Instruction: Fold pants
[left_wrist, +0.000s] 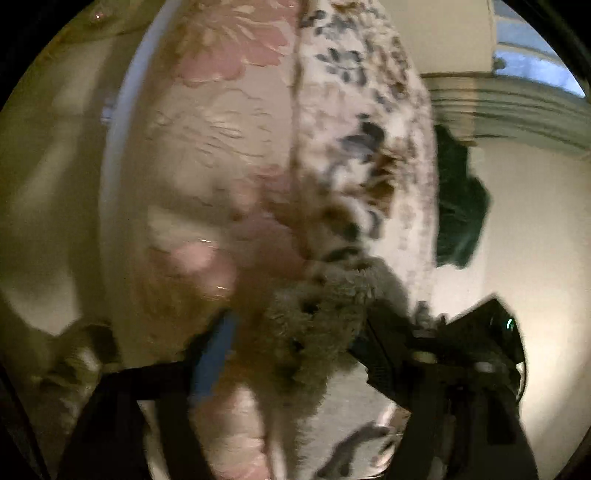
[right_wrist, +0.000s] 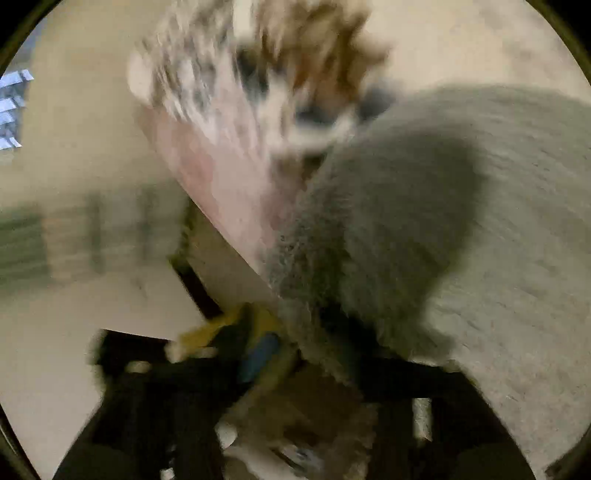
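The pants (left_wrist: 314, 321) are fuzzy grey-beige fleece. In the left wrist view a bunched fold of them sits between the fingers of my left gripper (left_wrist: 295, 350), which is shut on it. The other gripper's black body (left_wrist: 461, 354) shows at lower right, close beside it. In the right wrist view the fleece pants (right_wrist: 424, 221) spread wide to the right, and my right gripper (right_wrist: 310, 354) is shut on their edge; a blue pad (right_wrist: 258, 354) shows on its left finger. Both views are blurred by motion.
A floral quilt, pink (left_wrist: 221, 147) on one side and grey-brown patterned (left_wrist: 362, 147) on the other, fills the background and also shows in the right wrist view (right_wrist: 240, 110). A dark green cloth (left_wrist: 458, 206) lies at right. A window (left_wrist: 532, 62) is at far right.
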